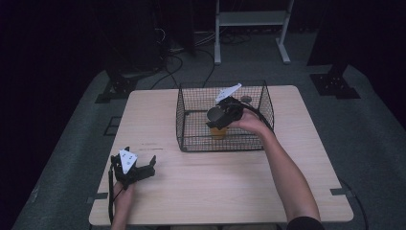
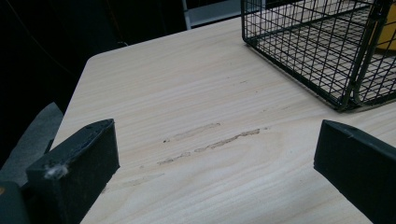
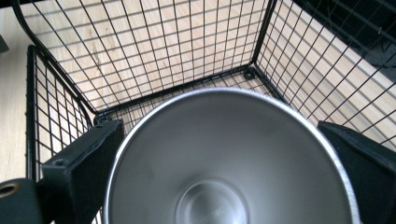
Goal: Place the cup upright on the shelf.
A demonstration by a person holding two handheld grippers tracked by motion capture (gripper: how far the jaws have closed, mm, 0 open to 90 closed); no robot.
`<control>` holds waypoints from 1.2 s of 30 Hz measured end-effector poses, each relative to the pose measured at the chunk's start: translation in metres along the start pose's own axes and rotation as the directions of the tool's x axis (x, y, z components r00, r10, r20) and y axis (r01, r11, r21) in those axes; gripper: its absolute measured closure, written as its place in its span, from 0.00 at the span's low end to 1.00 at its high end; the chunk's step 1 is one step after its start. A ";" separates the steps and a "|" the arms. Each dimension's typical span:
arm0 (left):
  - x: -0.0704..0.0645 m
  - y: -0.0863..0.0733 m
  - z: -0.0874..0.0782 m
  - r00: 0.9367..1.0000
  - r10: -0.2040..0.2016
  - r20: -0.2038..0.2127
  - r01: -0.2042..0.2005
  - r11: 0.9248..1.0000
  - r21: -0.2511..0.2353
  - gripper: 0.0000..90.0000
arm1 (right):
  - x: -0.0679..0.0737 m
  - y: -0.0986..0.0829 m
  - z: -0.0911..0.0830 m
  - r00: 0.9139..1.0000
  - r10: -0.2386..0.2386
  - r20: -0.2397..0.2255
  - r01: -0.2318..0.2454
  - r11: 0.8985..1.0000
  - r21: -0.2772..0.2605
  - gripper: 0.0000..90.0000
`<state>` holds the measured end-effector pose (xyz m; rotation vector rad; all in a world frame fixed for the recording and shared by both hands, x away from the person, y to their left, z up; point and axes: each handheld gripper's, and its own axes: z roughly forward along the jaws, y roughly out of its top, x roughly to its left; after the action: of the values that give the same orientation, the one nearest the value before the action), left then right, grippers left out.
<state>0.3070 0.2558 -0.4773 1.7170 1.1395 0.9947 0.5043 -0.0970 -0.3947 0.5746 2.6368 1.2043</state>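
Note:
A black wire basket (image 1: 182, 115) stands on the far middle of the wooden table (image 1: 215, 187). My right gripper (image 1: 218, 125) reaches down into it, shut on a cup (image 1: 218, 132) that looks yellow from outside. The right gripper view looks into the cup's steel inside (image 3: 224, 158), with a black jaw against each side of its rim and the basket's mesh (image 3: 140, 56) behind. My left gripper (image 1: 136, 161) rests near the table's front left, open, nothing between its jaws. Its own view has the gripper (image 2: 215, 154) over bare scuffed wood (image 2: 187, 84), with the basket's corner (image 2: 345, 100) beyond.
The table's left edge is close to the left gripper. A white metal frame (image 1: 249, 19) stands on the floor behind the table. Cables (image 1: 177, 62) and black stand bases (image 1: 335, 84) lie around it on grey carpet.

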 end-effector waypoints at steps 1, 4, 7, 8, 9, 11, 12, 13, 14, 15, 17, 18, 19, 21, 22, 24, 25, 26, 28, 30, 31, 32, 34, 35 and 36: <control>0.000 0.000 0.000 1.000 0.001 0.000 -0.001 1.000 0.000 0.00 | 0.000 0.000 -0.001 1.000 0.000 0.001 0.000 1.000 -0.008 0.03; 0.000 0.000 0.000 1.000 0.001 0.000 -0.001 1.000 0.001 0.00 | 0.001 0.003 -0.003 1.000 0.000 0.007 0.000 0.999 -0.033 0.03; 0.000 0.000 0.000 1.000 0.000 0.000 0.000 1.000 0.001 0.00 | 0.002 0.005 -0.007 1.000 0.002 0.006 -0.002 0.998 -0.060 0.03; 0.000 0.000 0.000 1.000 0.000 0.000 0.000 1.000 0.001 0.00 | 0.002 0.006 -0.008 1.000 0.002 0.006 -0.002 0.998 -0.065 0.03; 0.000 0.000 0.000 1.000 0.000 0.000 0.000 1.000 0.001 0.00 | 0.001 0.006 -0.009 1.000 0.002 0.008 -0.001 0.998 -0.069 0.03; 0.000 0.000 0.000 1.000 0.002 0.000 -0.002 1.000 0.004 0.00 | 0.001 0.007 -0.013 1.000 0.007 0.013 -0.006 0.997 -0.077 0.03; 0.000 0.000 0.000 1.000 0.002 0.000 -0.002 1.000 0.004 0.00 | 0.001 0.007 -0.014 1.000 0.006 0.012 -0.005 0.996 -0.085 0.03; 0.000 0.000 0.000 1.000 0.001 -0.001 -0.001 1.000 0.003 0.00 | 0.001 0.008 -0.016 1.000 0.010 0.009 -0.009 0.996 -0.091 0.03; 0.000 0.000 0.000 1.000 0.001 -0.001 -0.001 1.000 0.003 0.00 | 0.001 0.008 -0.017 1.000 0.007 0.009 -0.006 0.995 -0.097 0.03; 0.000 0.000 0.000 1.000 0.001 -0.002 -0.001 1.000 0.003 0.00 | 0.002 0.009 -0.018 1.000 0.005 0.012 -0.004 0.995 -0.099 0.03; 0.000 0.000 0.000 1.000 0.001 -0.001 -0.001 1.000 0.003 0.00 | 0.002 0.009 -0.021 1.000 0.010 0.004 -0.009 0.994 -0.106 0.03; 0.000 0.000 0.000 1.000 0.001 -0.002 -0.001 1.000 0.004 0.00 | 0.002 0.009 -0.022 1.000 0.011 -0.003 -0.011 0.994 -0.110 0.03; 0.000 0.000 0.001 1.000 0.001 -0.002 -0.001 1.000 0.005 0.00 | 0.002 0.010 -0.023 1.000 0.012 -0.005 -0.012 0.994 -0.111 0.03; 0.000 0.000 0.001 1.000 0.001 -0.002 -0.001 1.000 0.008 0.00 | 0.004 0.012 -0.025 1.000 0.017 -0.014 -0.018 0.993 -0.117 0.03; 0.000 0.000 0.001 1.000 0.001 -0.002 -0.001 1.000 0.009 0.00 | 0.005 0.012 -0.027 1.000 0.016 -0.015 -0.017 0.993 -0.119 0.03; 0.000 0.001 0.001 1.000 0.000 -0.002 0.000 1.000 0.010 0.00 | 0.007 0.014 -0.029 1.000 0.016 -0.014 -0.018 0.992 -0.122 0.05; 0.000 0.001 0.001 1.000 0.001 -0.002 -0.001 1.000 0.011 0.00 | 0.008 0.014 -0.030 1.000 0.021 -0.015 -0.023 0.993 -0.120 0.05; 0.000 0.001 0.001 1.000 0.001 -0.002 -0.001 1.000 0.013 0.00 | 0.008 0.015 -0.032 1.000 0.017 -0.013 -0.019 0.993 -0.118 0.05; 0.000 0.001 0.001 1.000 0.006 -0.002 -0.006 1.000 0.014 0.00 | 0.010 0.014 -0.034 1.000 0.015 -0.009 -0.016 0.993 -0.115 0.05; -0.001 0.001 0.002 1.000 0.009 -0.002 -0.009 1.000 0.011 0.00 | 0.012 0.014 -0.038 1.000 0.012 -0.008 -0.013 0.994 -0.110 0.05; -0.001 0.001 0.002 1.000 0.010 -0.002 -0.010 1.000 0.011 0.00 | 0.012 0.014 -0.040 1.000 0.005 -0.004 -0.006 0.994 -0.110 0.05; -0.001 0.001 0.001 1.000 0.010 -0.003 -0.010 1.000 0.013 0.00 | 0.013 0.014 -0.042 1.000 0.006 -0.003 -0.007 0.994 -0.112 0.05; 0.000 0.001 0.001 1.000 0.005 -0.004 -0.005 1.000 0.013 0.00 | 0.012 0.015 -0.047 1.000 0.018 -0.002 -0.018 0.992 -0.129 0.05; 0.000 0.001 0.001 1.000 0.003 -0.004 -0.003 1.000 0.012 0.00 | 0.011 0.015 -0.050 1.000 0.020 0.002 -0.020 0.990 -0.138 0.05; 0.000 0.001 0.001 1.000 0.004 -0.004 -0.004 1.000 0.012 0.00 | 0.010 0.016 -0.052 1.000 0.026 0.007 -0.025 0.989 -0.149 0.05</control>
<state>0.3084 0.2552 -0.4771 1.7280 1.1476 0.9960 0.4828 -0.1191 -0.3488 0.5870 2.5121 1.3881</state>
